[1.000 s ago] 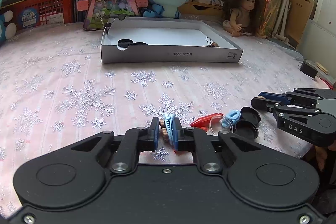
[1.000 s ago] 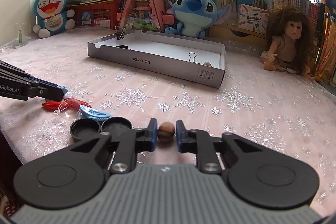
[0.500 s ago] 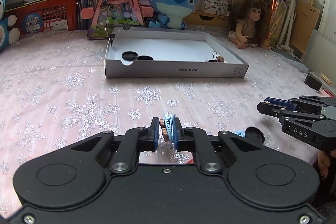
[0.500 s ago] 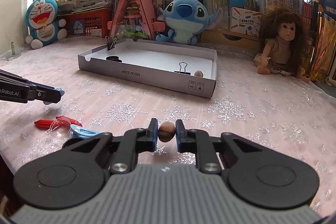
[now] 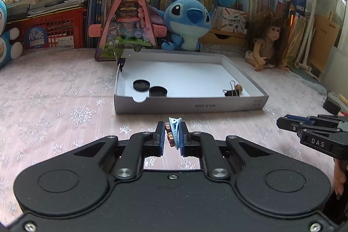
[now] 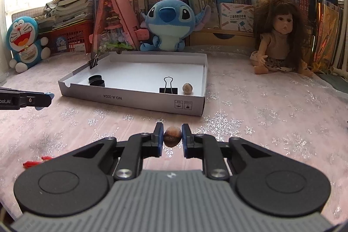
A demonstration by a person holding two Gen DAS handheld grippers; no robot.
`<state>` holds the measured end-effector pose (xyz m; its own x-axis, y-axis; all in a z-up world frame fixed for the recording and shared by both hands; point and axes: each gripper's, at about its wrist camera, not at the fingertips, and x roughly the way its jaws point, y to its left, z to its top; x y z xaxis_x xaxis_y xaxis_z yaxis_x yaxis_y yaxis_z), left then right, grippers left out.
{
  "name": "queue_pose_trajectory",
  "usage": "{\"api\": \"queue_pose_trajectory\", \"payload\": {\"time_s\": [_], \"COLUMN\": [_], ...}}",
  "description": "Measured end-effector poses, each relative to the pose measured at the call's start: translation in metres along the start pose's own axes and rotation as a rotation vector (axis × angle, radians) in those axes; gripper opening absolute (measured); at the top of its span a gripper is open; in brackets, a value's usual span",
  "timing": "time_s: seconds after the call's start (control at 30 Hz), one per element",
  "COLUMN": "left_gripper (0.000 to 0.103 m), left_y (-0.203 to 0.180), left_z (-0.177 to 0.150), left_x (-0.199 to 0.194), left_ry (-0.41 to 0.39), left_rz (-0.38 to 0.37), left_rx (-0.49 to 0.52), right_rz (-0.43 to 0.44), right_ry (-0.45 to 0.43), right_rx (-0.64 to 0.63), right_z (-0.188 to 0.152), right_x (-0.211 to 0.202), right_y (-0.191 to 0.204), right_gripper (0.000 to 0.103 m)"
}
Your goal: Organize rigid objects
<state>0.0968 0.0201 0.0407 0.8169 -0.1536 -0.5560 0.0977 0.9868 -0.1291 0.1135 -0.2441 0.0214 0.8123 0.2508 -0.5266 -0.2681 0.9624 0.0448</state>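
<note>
Your left hand-held gripper [image 5: 171,137], lower centre of the left wrist view, is clamped on a blue hair clip [image 5: 175,131] with brownish teeth, held upright between the blue pads above the surface [image 5: 54,105], a pink cloth with silver snowflakes. Your right hand-held gripper [image 6: 172,138], lower centre of the right wrist view, is clamped on a brown nut [image 6: 172,139], held clear of the cloth. The same gripper shows at the right edge of the left view, and part of your hand [image 5: 340,177] shows below it. The white cardboard tray [image 5: 191,104] sits in the middle of both views, just beyond the fingertips, its near wall printed with a code. In its near left part lie two black round caps [image 5: 150,88], side by side. In its near right part lie a black binder clip [image 6: 167,87] and, just beside it, a second, paler nut [image 6: 187,88]. Another binder clip [image 5: 121,61] grips the tray's far left corner. At the lower left edge of the right view a red item [image 6: 35,163] lies on the cloth, partly hidden. Behind the tray, from left to right in the right view: a blue-and-white cat plush [image 6: 24,40], a red crate [image 6: 69,40], a pink triangular toy house [image 6: 113,23], a blue plush [image 6: 171,23] and a long-haired doll [image 6: 280,36], with books behind.
</note>
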Motion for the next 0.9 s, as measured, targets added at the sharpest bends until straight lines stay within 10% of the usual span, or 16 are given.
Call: {"api": "queue_pose_trajectory", "payload": {"time_s": [0.9], "left_gripper": [0.012], "left_y": [0.051], "left_z": [0.108], "left_x": [0.145], "left_ry": [0.086], "left_rz": [0.049], "left_rx": [-0.118], "right_rz": [0.056], "right_ry": [0.163], "right_rx": [0.311], "right_z": [0.104], "right_x": [0.132], "right_y": [-0.043], "right_gripper": [0.021]}}
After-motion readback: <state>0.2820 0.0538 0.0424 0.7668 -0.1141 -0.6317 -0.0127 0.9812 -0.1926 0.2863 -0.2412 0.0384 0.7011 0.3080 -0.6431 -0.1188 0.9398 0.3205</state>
